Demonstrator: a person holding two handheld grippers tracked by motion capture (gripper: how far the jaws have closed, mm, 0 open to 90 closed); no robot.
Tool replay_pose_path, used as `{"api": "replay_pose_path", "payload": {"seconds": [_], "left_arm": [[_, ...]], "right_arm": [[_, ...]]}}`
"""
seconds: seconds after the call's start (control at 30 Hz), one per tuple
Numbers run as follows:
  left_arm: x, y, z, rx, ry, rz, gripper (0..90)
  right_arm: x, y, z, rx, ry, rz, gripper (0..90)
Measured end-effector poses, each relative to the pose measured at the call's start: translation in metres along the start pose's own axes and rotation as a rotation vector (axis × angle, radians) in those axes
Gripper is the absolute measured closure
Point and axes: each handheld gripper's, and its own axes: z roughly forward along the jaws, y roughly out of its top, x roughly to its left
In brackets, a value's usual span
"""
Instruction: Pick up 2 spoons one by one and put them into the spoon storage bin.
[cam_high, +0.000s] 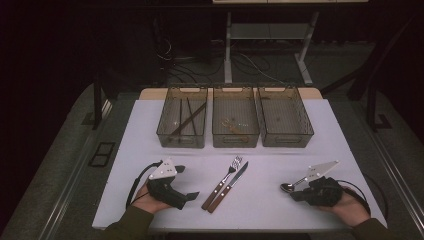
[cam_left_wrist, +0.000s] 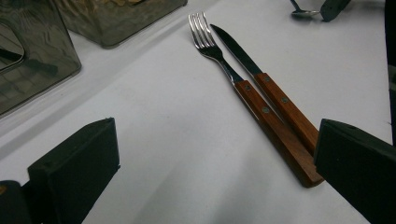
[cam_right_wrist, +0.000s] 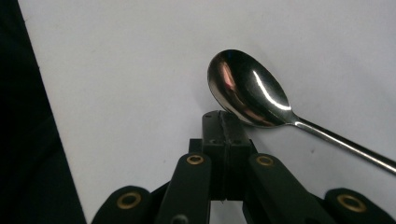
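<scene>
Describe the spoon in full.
The spoon is shiny metal, with an oval bowl facing up and a thin straight handle. It lies flat on the white table at the right, bowl toward the middle, handle running toward the right gripper. That gripper's jaws are shut, their tips at the bowl's edge; whether they touch it is unclear. Part of the handle is hidden under the gripper's plate in the high view.

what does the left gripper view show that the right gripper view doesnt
Left gripper view alone: the fork and knife lying side by side, wooden handles toward the camera, the corners of two smoky bins, and the left gripper with jaws wide apart. Right gripper view alone: the right gripper with jaws pressed together, tips at the edge of the spoon's bowl. Shared: the white table and the spoon, tiny and far off in the left gripper view.
</scene>
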Motion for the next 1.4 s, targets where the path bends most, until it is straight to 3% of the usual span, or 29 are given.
{"api": "replay_pose_path", "payload": {"seconds": [0.27, 0.8, 1.17, 1.3, 1.4], "left_arm": [[0.000, 0.000, 0.000, -0.001, 0.000, -0.001, 0.0], [0.000, 0.000, 0.000, -0.001, -0.002, -0.002, 0.0], [0.000, 0.000, 0.000, 0.001, -0.004, 0.001, 0.0], [0.000, 0.000, -0.001, -0.002, -0.001, -0.003, 0.0], [0.000, 0.000, 0.000, -0.001, -0.002, 0.001, 0.0]], "right_arm": [[-0.004, 0.015, 0.010, -0.004, -0.016, -0.019, 89.9], [-0.021, 0.039, 0.024, -0.020, -0.052, -0.006, 90.0], [-0.024, 0.042, 0.025, -0.028, -0.060, 0.000, 89.9], [-0.024, 0.041, 0.011, -0.101, -0.073, 0.026, 89.8], [-0.028, 0.038, 0.000, -0.145, -0.125, 0.066, 81.6]]}}
